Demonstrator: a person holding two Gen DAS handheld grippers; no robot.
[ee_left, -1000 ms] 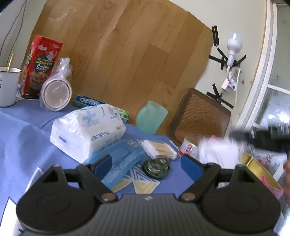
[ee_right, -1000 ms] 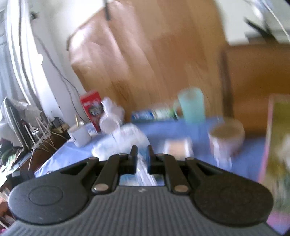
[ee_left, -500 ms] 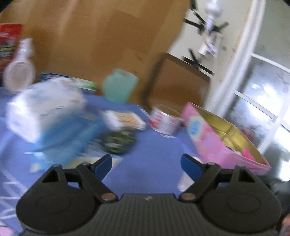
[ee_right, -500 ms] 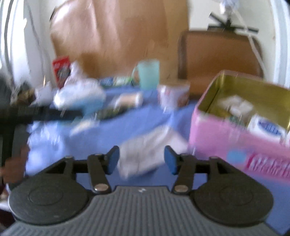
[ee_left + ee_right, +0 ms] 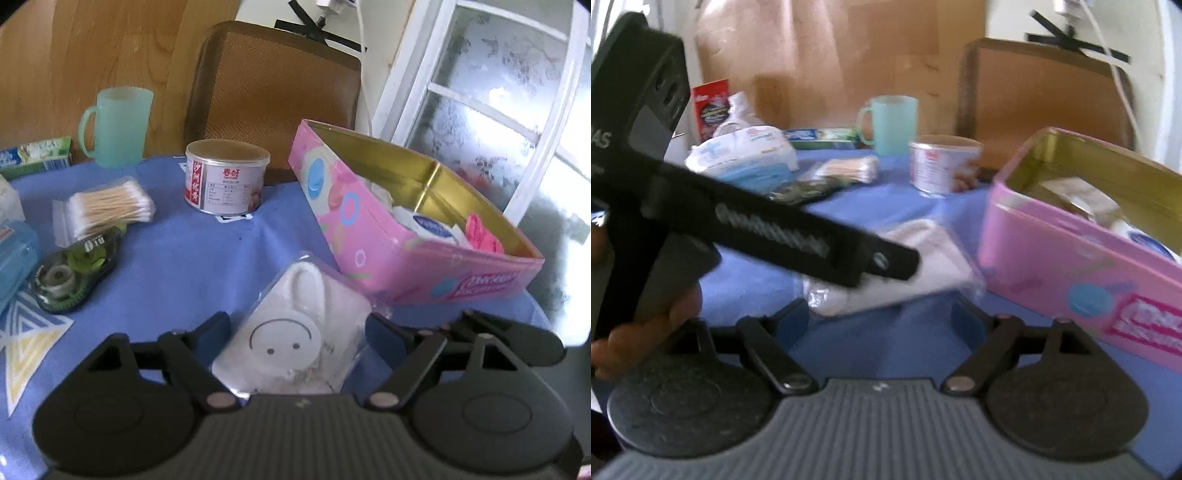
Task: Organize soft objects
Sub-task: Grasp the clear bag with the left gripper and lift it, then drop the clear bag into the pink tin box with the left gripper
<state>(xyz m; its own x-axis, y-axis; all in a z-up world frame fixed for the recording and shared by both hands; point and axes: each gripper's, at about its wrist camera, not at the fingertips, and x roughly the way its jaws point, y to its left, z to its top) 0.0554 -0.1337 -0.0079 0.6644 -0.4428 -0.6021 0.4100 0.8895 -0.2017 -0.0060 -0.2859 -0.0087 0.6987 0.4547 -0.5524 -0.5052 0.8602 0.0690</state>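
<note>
A white soft item with a smiley face, sealed in a clear bag (image 5: 295, 332), lies on the blue tablecloth beside the open pink tin (image 5: 388, 221). My left gripper (image 5: 297, 332) is open with the bag between its fingers. In the right wrist view the bag (image 5: 923, 266) lies ahead of my open, empty right gripper (image 5: 879, 317), and the left gripper's body (image 5: 768, 229) reaches over it from the left. The pink tin (image 5: 1071, 273) holds several packets.
A red-and-white can (image 5: 225, 181), a pack of cotton swabs (image 5: 107, 206), a correction tape (image 5: 74, 269), a green mug (image 5: 118, 125) and a toothpaste box (image 5: 33, 158) stand on the cloth. A brown tray (image 5: 273, 92) leans against the wall. A tissue pack (image 5: 742, 151) lies at the left.
The right gripper opened and let the bagged item drop onto the cloth beside the tin. The left gripper swung right and now straddles the bag.
</note>
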